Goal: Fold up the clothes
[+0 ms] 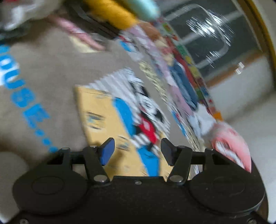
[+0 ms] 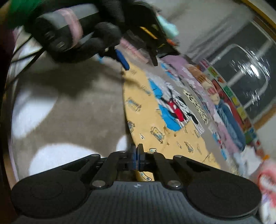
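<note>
Only your right view shows left gripper [image 2: 138, 56], spread, empty, over yellow cloth [image 2: 146, 124]. Right gripper [image 2: 137, 155] pinched, seemingly on cloth edge.

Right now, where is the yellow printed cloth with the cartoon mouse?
The yellow printed cloth lies on the beige sweatshirt, ahead of both claws; in the right wrist view, its near edge sits at the shut right claw.

A home, likely a child's room: a soft surface draped in a taupe cartoon-print cover [image 1: 60, 72] fills the frame, stuffed toys [image 1: 120, 12] pile at the top, and a colourful patchwork border [image 2: 241, 110] runs along the right.
</note>
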